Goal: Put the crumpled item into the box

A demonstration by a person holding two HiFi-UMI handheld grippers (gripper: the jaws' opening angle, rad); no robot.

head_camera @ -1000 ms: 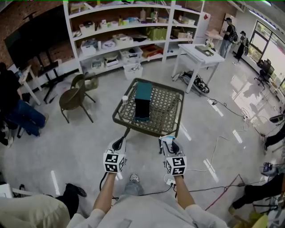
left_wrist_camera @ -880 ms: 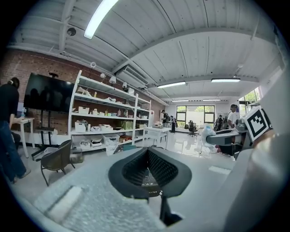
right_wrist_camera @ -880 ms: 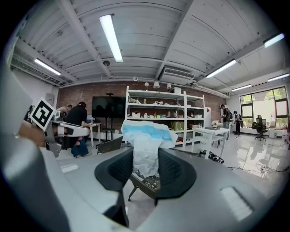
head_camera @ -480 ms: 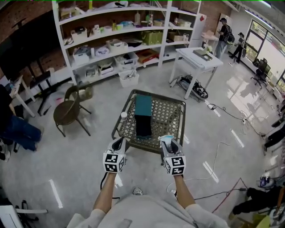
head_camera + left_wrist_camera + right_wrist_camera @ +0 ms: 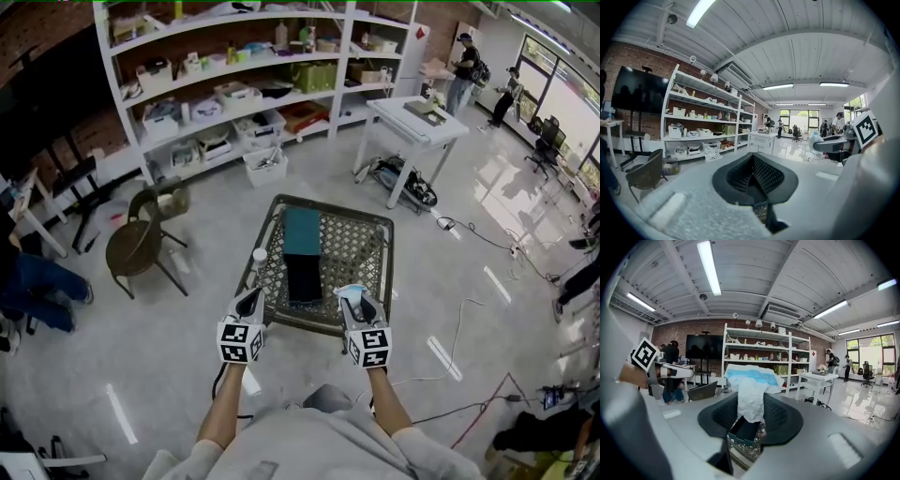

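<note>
The right claw [image 5: 353, 300] is pinching the crumpled item [image 5: 750, 397], its jaws partway closed on it, just above the tabletop's [image 5: 380, 246] near edge. The box [image 5: 302, 275] is sitting open farther along the tabletop. The left claw [image 5: 248, 302] is hanging closed and empty.

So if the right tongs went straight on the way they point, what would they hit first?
Probably the open dark box on the woven table: it shows straight ahead, just under the crumpled item the right tongs hold. Depth is unclear.
</note>
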